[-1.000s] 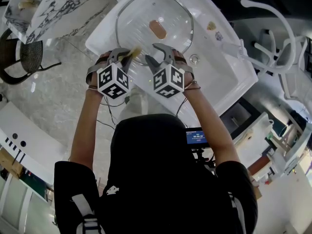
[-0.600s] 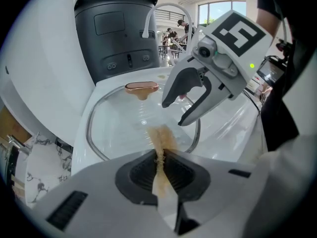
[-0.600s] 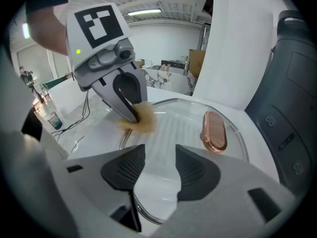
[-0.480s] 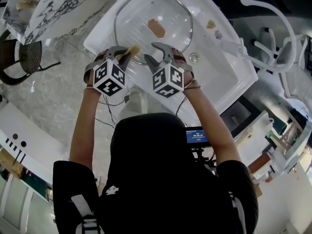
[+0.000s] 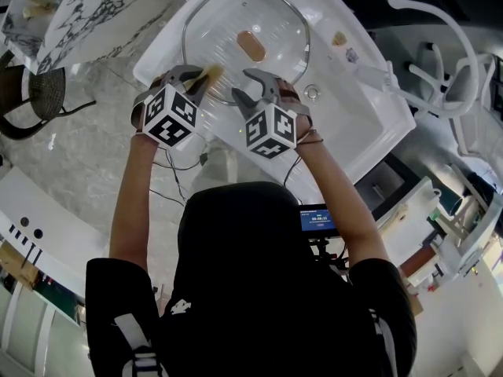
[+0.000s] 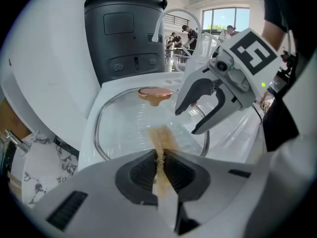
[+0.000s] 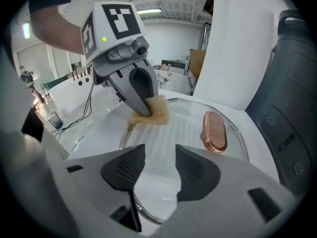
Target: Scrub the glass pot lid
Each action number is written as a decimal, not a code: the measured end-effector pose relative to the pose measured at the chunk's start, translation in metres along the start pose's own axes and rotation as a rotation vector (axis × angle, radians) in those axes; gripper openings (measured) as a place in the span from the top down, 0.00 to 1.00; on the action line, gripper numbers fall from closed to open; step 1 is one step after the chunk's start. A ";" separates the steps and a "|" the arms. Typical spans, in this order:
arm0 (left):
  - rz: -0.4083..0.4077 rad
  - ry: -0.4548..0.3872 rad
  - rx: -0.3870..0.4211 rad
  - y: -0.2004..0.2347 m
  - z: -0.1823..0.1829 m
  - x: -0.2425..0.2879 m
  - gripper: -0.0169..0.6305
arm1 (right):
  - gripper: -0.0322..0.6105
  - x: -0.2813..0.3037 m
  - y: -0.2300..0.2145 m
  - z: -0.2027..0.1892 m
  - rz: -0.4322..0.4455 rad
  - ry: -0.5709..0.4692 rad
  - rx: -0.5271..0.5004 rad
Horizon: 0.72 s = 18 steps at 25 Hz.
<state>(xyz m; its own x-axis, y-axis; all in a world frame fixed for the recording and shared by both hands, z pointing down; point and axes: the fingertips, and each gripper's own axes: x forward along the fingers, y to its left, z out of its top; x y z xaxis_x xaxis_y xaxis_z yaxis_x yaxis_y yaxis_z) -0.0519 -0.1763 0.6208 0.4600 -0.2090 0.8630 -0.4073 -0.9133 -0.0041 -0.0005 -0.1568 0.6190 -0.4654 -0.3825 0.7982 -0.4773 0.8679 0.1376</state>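
Note:
The round glass pot lid (image 5: 236,22) lies in a white sink, with its copper handle (image 5: 251,45) on top. My left gripper (image 5: 206,75) is shut on a tan scrub cloth (image 5: 213,71) pressed at the lid's near left rim. In the left gripper view the cloth (image 6: 160,139) sticks out from the shut jaws over the lid (image 6: 124,128). My right gripper (image 5: 244,83) stands open just over the lid's near edge, holding nothing. From the right gripper view its jaws (image 7: 158,170) gape over the lid (image 7: 193,128), and the left gripper's cloth (image 7: 154,111) touches the glass.
The white sink (image 5: 361,124) has a drain (image 5: 312,93) to the lid's right and a white faucet (image 5: 428,18) behind. A marble table (image 5: 94,10) and a dark chair (image 5: 35,93) stand at left. A dark grey unit (image 6: 124,29) rises behind the sink.
My left gripper has slid left and a little farther along the lid's near rim, taking the cloth with it. The right gripper has stayed put.

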 end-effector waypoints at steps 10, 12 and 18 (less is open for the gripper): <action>0.056 -0.037 -0.001 0.045 0.029 0.005 0.94 | 0.67 0.000 0.000 0.000 -0.002 0.003 0.004; 0.071 -0.042 -0.009 0.054 0.033 0.005 0.94 | 0.67 0.001 0.000 0.000 -0.003 0.005 0.004; 0.105 -0.054 -0.009 0.066 0.039 0.007 0.94 | 0.67 0.001 0.000 0.000 -0.004 0.012 0.005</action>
<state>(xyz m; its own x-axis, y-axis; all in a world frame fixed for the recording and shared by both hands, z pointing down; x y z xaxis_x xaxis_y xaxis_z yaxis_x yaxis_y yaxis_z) -0.0447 -0.2518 0.6067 0.4558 -0.3222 0.8297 -0.4622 -0.8823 -0.0888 -0.0003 -0.1573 0.6195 -0.4550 -0.3819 0.8044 -0.4826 0.8650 0.1377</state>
